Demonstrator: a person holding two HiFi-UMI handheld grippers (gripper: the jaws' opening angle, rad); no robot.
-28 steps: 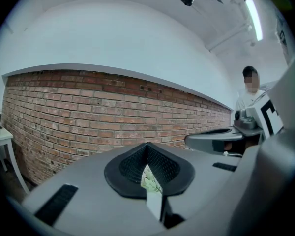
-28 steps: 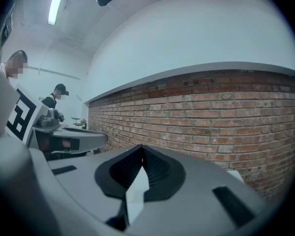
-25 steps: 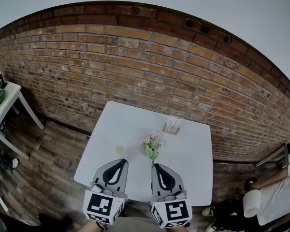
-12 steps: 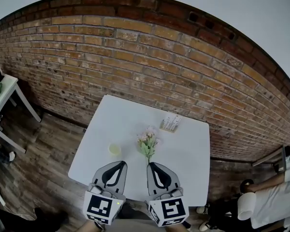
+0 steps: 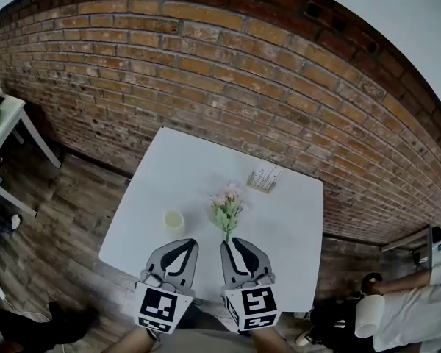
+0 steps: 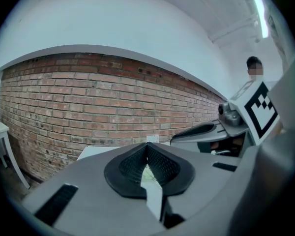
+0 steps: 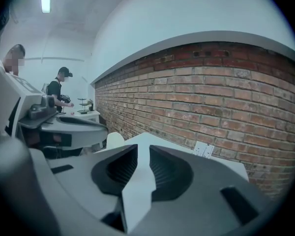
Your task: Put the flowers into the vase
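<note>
On the table (image 5: 198, 168) flowers (image 5: 226, 210) lie just ahead of the right gripper (image 5: 231, 241), whose empty jaws have just been opening, likely to take them; left gripper (image 5: 184, 243) pressed together.

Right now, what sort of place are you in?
Likely a studio or lab space: brick wall, white table on wood floor, and a person busy at a side table.

surface: white table (image 5: 294, 226) | on it: flowers (image 5: 226, 210), small pale vase (image 5: 173, 218), card holder (image 5: 264, 179) near far edge
</note>
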